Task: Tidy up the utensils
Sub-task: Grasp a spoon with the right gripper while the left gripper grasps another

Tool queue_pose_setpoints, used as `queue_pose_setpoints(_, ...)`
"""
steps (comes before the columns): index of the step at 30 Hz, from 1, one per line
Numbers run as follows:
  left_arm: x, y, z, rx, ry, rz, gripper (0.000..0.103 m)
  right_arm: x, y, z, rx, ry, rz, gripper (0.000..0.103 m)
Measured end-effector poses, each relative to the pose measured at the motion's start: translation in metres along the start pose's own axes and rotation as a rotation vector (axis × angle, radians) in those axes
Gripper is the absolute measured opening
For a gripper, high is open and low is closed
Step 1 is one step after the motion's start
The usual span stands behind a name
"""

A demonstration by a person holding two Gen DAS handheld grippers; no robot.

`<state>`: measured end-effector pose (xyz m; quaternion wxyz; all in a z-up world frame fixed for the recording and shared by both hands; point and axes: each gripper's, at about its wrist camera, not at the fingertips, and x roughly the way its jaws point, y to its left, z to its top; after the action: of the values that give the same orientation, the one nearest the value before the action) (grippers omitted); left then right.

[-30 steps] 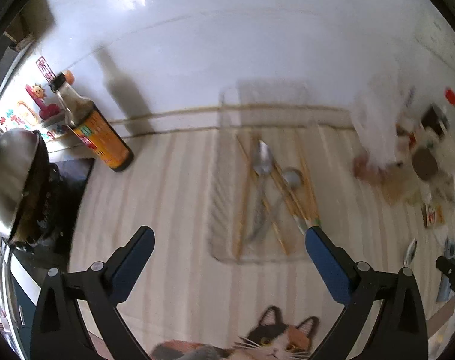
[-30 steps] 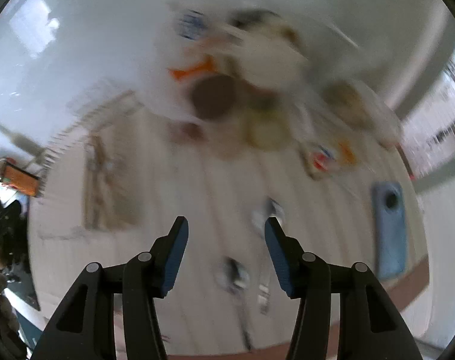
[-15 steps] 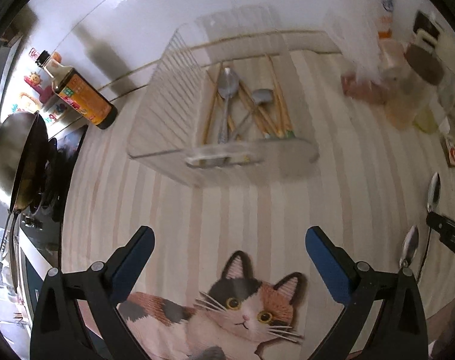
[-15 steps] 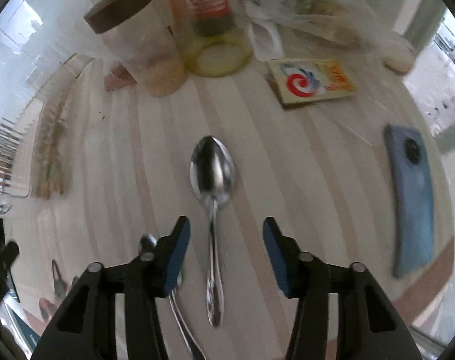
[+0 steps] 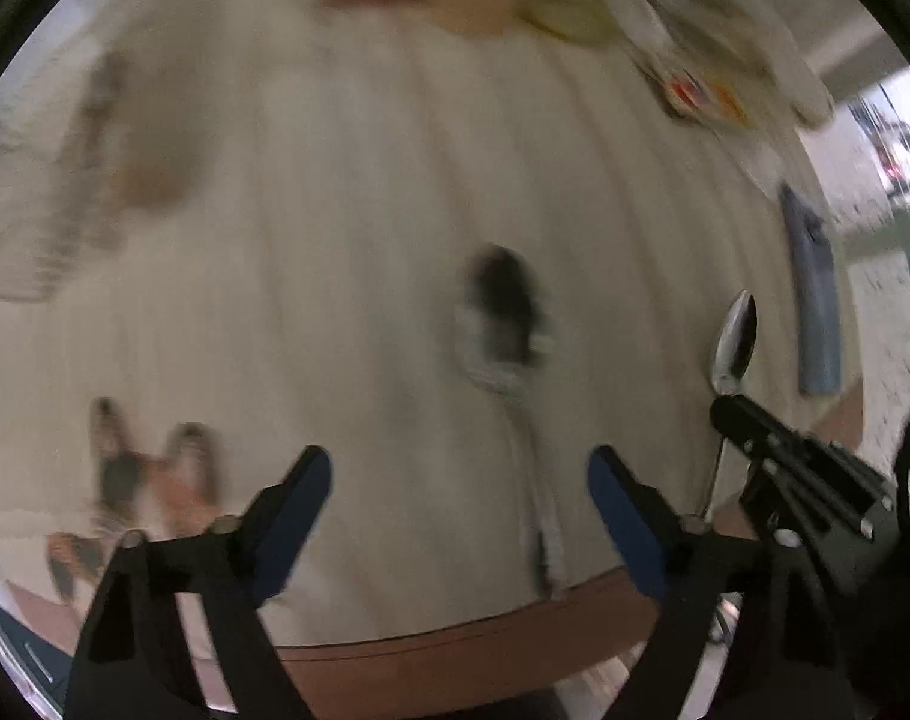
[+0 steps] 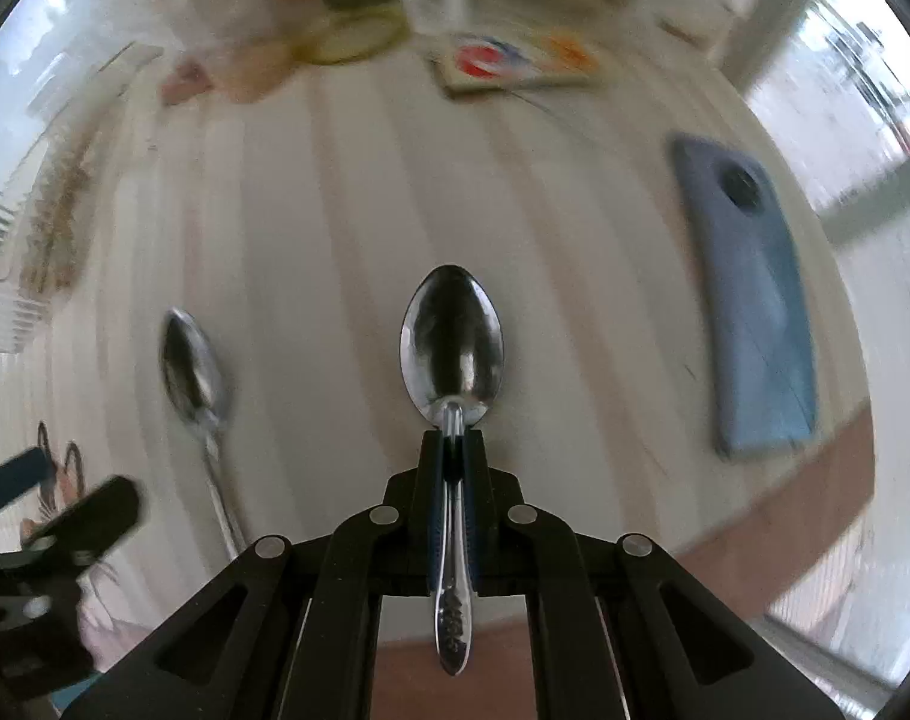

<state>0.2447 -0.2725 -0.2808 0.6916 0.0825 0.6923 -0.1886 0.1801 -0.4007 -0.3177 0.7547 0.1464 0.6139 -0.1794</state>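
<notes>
Right tool [image 6: 453,450] is now gripping one spoon [image 6: 453,348] by its neck; a second ago it was apart. I am closing my left tool [image 5: 457,501] around the second spoon [image 5: 502,324] on the tabletop [image 6: 335,192].

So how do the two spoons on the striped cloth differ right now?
The right spoon is clamped at its neck by the shut right gripper; the left spoon lies free between the left gripper's closing jaws. The right spoon looks sharp, the left spoon blurred. Both are shiny metal, bowls pointing away.
</notes>
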Motion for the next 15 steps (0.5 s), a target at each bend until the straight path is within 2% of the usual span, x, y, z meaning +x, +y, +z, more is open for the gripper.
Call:
queue_pose_setpoints(1, 0.005, -0.007, 0.002, 0.024, 0.006, -0.02, 0.066, 0.0, -0.008, -0.006, 0.025, 0.005, -0.001, 0.006)
queue_pose_setpoints(2, 0.009, -0.013, 0.004, 0.038, 0.009, -0.007, 0.06, 0.0, -0.015, -0.012, 0.05, 0.009, -0.001, 0.006)
queue_pose_setpoints(3, 0.013, -0.018, 0.006, 0.051, 0.011, 0.012, 0.047, 0.0, -0.02, -0.016, 0.069, 0.011, 0.0, 0.006)
queue_pose_setpoints(5, 0.014, -0.025, 0.005, 0.077, -0.014, 0.057, 0.036, 0.001, -0.027, -0.022, 0.099, 0.015, -0.001, 0.006)
queue_pose_setpoints(6, 0.013, -0.028, 0.005, 0.09, -0.022, 0.077, 0.026, 0.001, -0.03, -0.026, 0.11, 0.016, -0.001, 0.006)
queue_pose_setpoints(7, 0.012, -0.028, 0.004, 0.101, -0.029, 0.083, 0.013, 0.001, -0.031, -0.029, 0.116, 0.017, -0.004, 0.006)
queue_pose_setpoints(8, 0.012, -0.025, 0.003, 0.104, -0.032, 0.081, 0.007, 0.002, -0.031, -0.033, 0.118, 0.018, -0.008, 0.006)
queue_pose_setpoints(9, 0.012, -0.024, 0.002, 0.107, -0.034, 0.076, 0.005, 0.002, -0.033, -0.036, 0.119, 0.019, -0.009, 0.006)
queue_pose_setpoints(15, 0.008, 0.014, -0.015, 0.079, -0.042, 0.079, 0.004, 0.002, -0.017, -0.043, 0.094, 0.038, -0.005, 0.006)
